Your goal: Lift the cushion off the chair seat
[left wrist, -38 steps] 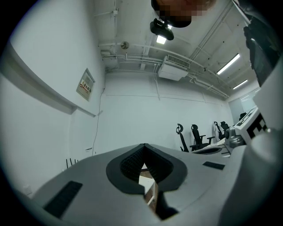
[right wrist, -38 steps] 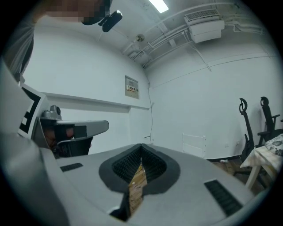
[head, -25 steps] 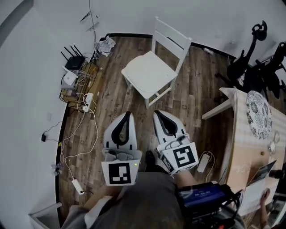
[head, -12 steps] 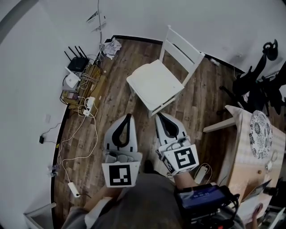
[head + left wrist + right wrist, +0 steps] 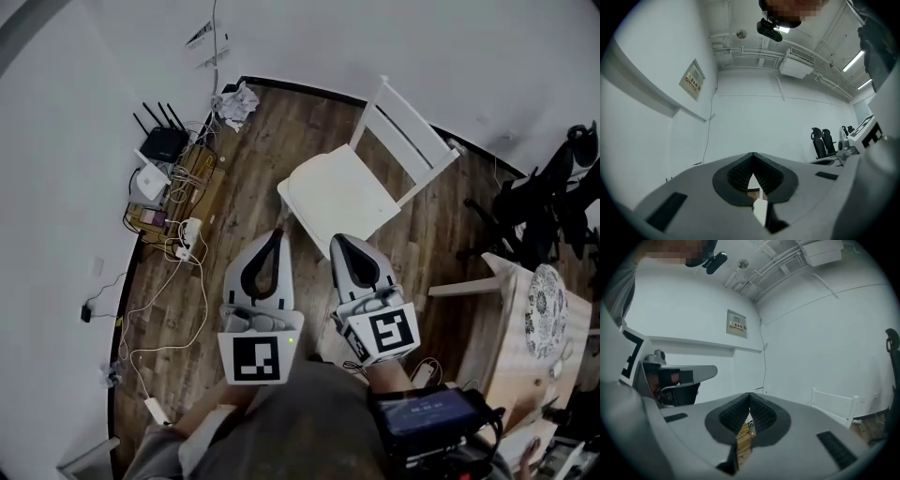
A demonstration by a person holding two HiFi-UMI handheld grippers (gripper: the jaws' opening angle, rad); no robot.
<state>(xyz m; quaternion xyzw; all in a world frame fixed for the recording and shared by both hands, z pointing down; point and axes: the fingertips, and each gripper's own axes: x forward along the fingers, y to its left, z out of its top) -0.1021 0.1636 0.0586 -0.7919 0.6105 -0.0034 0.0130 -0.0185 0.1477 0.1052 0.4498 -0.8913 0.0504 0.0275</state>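
A white wooden chair stands on the dark plank floor, its seat covered by a pale cushion that is hard to tell from the seat itself. My left gripper is shut and empty, its tip just short of the seat's near corner. My right gripper is also shut with nothing in it, its tip at the cushion's front edge. In the left gripper view the left gripper's jaws meet over a sliver of the white seat. In the right gripper view the right gripper's jaws meet too, and the chair back shows at the right.
A low rack with a router, power strips and trailing cables sits against the left wall. Crumpled paper lies in the corner. At the right stand a wooden table with a patterned plate and black office chairs.
Both grippers have moved forward together toward the chair, which now lies much closer to their tips. Their jaws have stayed shut.
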